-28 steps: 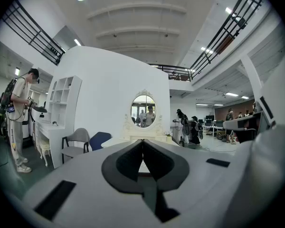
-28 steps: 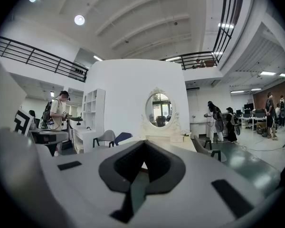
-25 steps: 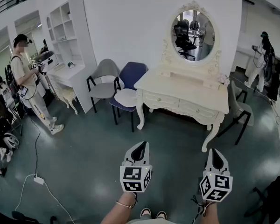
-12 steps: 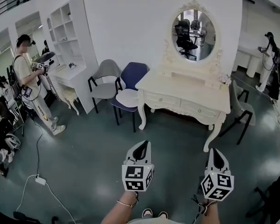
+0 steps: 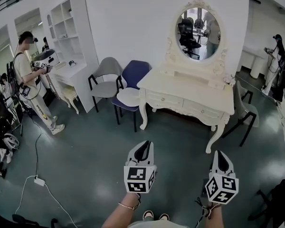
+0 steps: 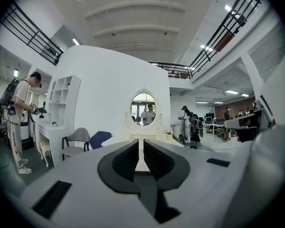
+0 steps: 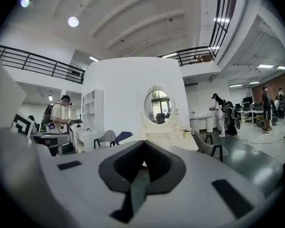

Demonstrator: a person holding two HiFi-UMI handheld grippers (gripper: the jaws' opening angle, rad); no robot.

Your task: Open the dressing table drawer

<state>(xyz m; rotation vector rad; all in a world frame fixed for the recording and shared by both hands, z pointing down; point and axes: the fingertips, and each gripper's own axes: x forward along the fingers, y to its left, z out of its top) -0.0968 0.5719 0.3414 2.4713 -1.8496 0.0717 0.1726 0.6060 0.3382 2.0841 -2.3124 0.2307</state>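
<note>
While we are standing well back, the left gripper [image 5: 143,150] and right gripper [image 5: 220,159] are showing jaws together, holding nothing. Ahead across the floor [image 5: 95,160], the dressing table [image 5: 185,88] is facing us, its drawers [image 5: 198,110] lying crosswise; we are judging the right gripper nearer.

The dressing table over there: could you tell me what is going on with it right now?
A person stands back from the dressing table, a claw in each hand. The left claw and right claw are both shut, empty and aimed toward it. Its drawers look closed, so the opening has not started yet.
</note>
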